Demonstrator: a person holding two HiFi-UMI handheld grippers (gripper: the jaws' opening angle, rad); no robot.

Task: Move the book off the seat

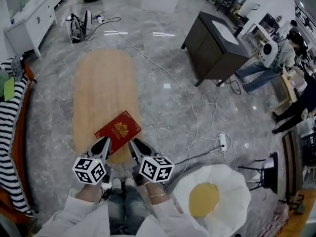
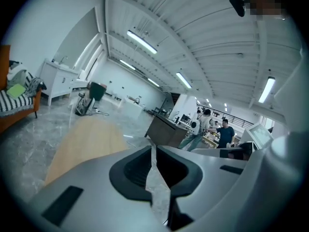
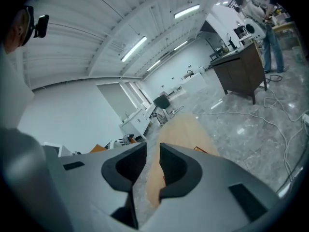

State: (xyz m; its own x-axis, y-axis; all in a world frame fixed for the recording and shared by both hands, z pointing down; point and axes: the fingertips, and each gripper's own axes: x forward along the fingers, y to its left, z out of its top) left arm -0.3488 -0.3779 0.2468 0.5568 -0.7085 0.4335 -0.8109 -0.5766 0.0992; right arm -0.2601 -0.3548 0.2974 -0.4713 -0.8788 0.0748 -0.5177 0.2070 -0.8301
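A red book (image 1: 118, 130) with a gold emblem lies on the near end of a long, light wooden seat (image 1: 103, 83) in the head view. My left gripper (image 1: 102, 144) hovers at the book's near left edge. My right gripper (image 1: 136, 147) is at its near right edge. In the left gripper view the left gripper (image 2: 153, 151) has its jaws almost together with nothing between them, and the seat (image 2: 82, 144) lies to the left. The right gripper (image 3: 153, 151) stands slightly open and empty. A corner of the book (image 3: 201, 150) shows beyond its right jaw.
A dark cabinet (image 1: 215, 46) stands at the back right, and a white cable runs across the marble floor to a power strip (image 1: 223, 142). A fried-egg-shaped cushion (image 1: 210, 196) lies near right. A striped cloth (image 1: 12, 127) drapes over an orange sofa at left. People (image 1: 296, 43) work at the far right.
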